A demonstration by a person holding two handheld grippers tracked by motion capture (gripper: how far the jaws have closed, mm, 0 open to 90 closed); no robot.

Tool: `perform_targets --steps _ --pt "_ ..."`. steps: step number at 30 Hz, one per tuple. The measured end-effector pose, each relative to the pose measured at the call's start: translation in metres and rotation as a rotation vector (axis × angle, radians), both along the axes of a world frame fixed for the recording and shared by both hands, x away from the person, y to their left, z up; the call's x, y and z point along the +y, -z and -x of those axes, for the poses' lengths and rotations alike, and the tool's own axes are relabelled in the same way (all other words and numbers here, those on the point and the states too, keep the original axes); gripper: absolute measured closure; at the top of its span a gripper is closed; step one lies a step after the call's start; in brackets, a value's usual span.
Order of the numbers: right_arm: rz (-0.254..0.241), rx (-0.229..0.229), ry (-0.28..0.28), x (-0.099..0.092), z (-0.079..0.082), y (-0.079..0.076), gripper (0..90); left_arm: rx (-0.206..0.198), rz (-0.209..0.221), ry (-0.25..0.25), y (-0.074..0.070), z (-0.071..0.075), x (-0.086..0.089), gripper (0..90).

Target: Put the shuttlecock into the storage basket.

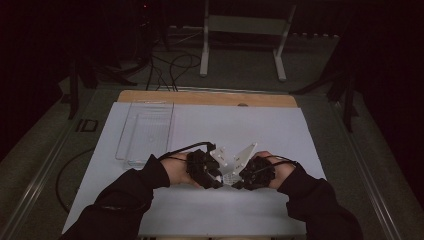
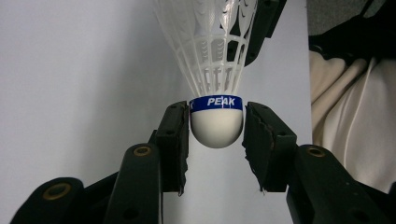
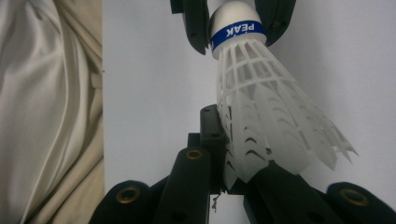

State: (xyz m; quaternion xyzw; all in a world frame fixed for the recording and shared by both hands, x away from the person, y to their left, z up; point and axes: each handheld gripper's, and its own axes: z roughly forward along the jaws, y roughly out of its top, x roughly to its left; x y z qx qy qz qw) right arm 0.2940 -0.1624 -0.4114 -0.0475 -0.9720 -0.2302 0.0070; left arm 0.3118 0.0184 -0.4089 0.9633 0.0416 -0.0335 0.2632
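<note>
A white plastic shuttlecock point(image 2: 217, 126) with a blue band reading PEAK hangs between my two grippers above the white sheet point(image 1: 250, 130). My left gripper point(image 2: 217, 116) is shut on its rounded cork base, one pad against each side. My right gripper point(image 3: 238, 140) is shut on the feather skirt point(image 3: 261, 121), which spreads over its jaws. In the high view both hands meet near the table's front middle, left gripper point(image 1: 220, 183) and right gripper point(image 1: 239, 184) tip to tip, with the shuttlecock point(image 1: 230, 178) between them. The left gripper's tips point(image 3: 236, 18) flank the cork in the right gripper view.
A clear plastic tray point(image 1: 147, 130) lies on the sheet at the back left. A wooden table edge point(image 1: 200, 97) runs along the far side, with a metal stand point(image 1: 245, 25) and cables on the floor beyond. Cream cloth point(image 3: 46, 116) shows beside the sheet.
</note>
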Motion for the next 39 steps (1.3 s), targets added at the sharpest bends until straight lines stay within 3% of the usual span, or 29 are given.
perform_targets --steps 9,18,21,22,25,29,33,37,39 --pt "0.005 -0.008 -0.01 0.003 0.002 0.003 89.2 0.018 -0.02 0.009 0.003 -0.001 -0.001 65.4" --pt "-0.009 -0.019 -0.008 0.003 0.002 0.002 87.6 -0.005 -0.03 0.021 0.002 -0.003 0.001 66.0" --pt "-0.006 -0.036 0.003 0.003 0.002 0.004 84.3 -0.011 -0.033 0.013 0.002 -0.004 0.003 66.2" --pt "-0.006 -0.037 0.004 0.003 0.002 0.004 83.7 0.008 -0.043 -0.007 0.001 -0.006 0.003 66.2" --pt "-0.002 -0.055 0.022 0.004 0.003 0.006 76.1 0.036 -0.058 -0.012 0.001 -0.007 0.003 66.2" --pt "-0.024 -0.067 0.058 0.003 0.002 0.009 57.0 0.048 -0.096 -0.033 0.0 -0.008 0.003 66.2" --pt "-0.065 -0.032 0.092 -0.001 0.0 0.01 39.8 0.046 -0.127 -0.068 -0.002 -0.01 0.004 66.2" --pt "-0.078 -0.007 0.141 -0.004 -0.003 0.012 33.4 0.045 -0.132 -0.081 -0.004 -0.012 0.007 66.2" --pt "-0.083 0.01 0.159 -0.007 -0.004 0.015 22.1 0.047 -0.132 -0.087 -0.005 -0.013 0.009 66.2"
